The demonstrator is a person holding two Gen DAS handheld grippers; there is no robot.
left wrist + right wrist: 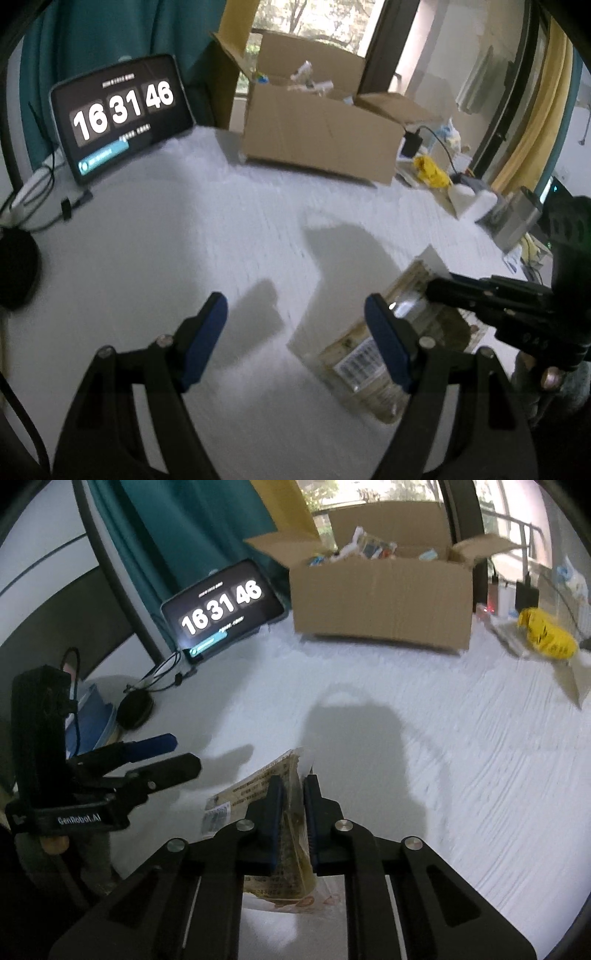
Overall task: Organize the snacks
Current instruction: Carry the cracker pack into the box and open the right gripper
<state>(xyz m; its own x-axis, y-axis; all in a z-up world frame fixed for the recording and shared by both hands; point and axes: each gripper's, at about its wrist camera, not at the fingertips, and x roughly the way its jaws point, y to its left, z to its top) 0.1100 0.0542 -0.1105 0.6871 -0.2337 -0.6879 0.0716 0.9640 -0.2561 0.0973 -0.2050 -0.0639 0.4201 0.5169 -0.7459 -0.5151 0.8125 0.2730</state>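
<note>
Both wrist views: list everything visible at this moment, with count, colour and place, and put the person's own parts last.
snack packet: one, clear with brown contents, held over the table, near side.
cardboard box: one, brown, open, far side of the table, small items inside.
tablet clock: one, black, reads 16 31 46, far left, propped upright.
yellow bag: one, far right.
black round object: one, left edge, beside cables.
table: one, white.
right gripper: black, blue pads, shut on the snack packet.
left gripper: black, blue pads, open, holding nothing.
</note>
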